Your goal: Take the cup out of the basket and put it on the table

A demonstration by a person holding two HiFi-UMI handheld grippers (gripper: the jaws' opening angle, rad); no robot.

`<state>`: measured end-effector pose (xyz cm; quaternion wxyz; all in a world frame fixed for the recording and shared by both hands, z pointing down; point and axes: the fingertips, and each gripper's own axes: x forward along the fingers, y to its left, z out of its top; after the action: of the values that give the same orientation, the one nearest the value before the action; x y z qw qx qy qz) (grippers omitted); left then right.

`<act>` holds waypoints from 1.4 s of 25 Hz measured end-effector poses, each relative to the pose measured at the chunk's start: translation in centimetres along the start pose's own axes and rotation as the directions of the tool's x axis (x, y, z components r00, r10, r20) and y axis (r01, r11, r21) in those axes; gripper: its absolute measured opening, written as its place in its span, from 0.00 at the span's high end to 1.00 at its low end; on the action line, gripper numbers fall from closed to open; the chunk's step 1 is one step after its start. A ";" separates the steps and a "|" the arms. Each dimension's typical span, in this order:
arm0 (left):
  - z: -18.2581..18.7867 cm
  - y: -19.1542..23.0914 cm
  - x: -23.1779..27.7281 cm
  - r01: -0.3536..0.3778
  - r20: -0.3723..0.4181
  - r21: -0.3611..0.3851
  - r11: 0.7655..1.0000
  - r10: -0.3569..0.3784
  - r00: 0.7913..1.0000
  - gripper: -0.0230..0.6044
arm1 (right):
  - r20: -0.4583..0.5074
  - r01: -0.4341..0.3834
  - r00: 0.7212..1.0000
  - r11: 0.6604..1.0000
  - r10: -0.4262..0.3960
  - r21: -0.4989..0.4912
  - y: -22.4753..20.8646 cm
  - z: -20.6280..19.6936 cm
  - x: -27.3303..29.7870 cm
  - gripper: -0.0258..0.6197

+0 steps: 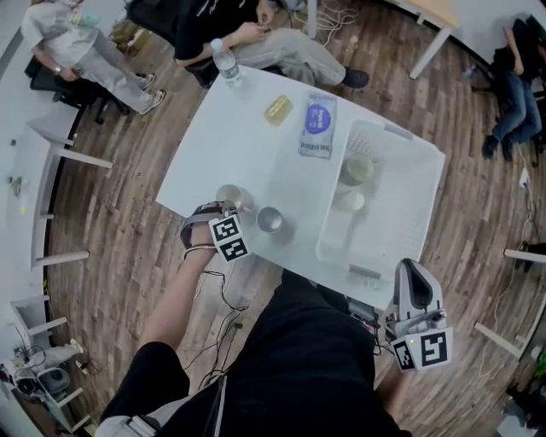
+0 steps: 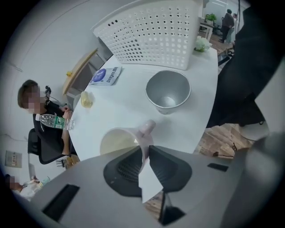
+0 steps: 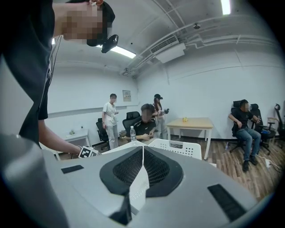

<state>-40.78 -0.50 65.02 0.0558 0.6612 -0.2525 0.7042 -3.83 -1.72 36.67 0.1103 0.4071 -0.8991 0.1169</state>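
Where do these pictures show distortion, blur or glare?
Head view: strong fisheye, floor planks curve round the table. Left gripper view: round black border, the near cup slightly soft. Right gripper view: the ceiling lamp glares white.

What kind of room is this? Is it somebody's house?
Probably an office or workroom, not a house: people sit on black office chairs, plain desks stand around the white table, and long strip lights run along the ceiling.

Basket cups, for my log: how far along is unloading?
Done: metal cup stands on the table. In hand: the left hand-held gripper grips a pale cup by its wall at the table edge. Left: set it down; a greenish cup and a white cup sit in the basket.
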 end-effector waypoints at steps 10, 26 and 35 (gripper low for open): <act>-0.3 0.2 0.1 -0.054 -0.015 0.050 0.997 0.055 0.998 0.81 | -0.001 -0.022 1.000 1.000 0.022 0.001 0.2 0.2 1.1 0.92; 5.0 4.4 -8.8 -0.187 0.182 -0.118 0.975 0.207 0.961 0.78 | 0.045 0.004 0.999 0.999 -0.005 0.032 -2.0 -0.4 -1.3 0.92; 14.7 6.6 -19.4 -0.178 0.506 -0.283 0.942 0.305 0.807 0.95 | 0.094 0.043 0.994 0.998 -0.048 0.055 -3.5 -0.4 -4.3 0.92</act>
<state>-27.88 -7.63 44.53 -0.0353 0.7850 -0.4173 0.4565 1.62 -0.80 36.22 0.0592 0.4352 -0.8905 0.1184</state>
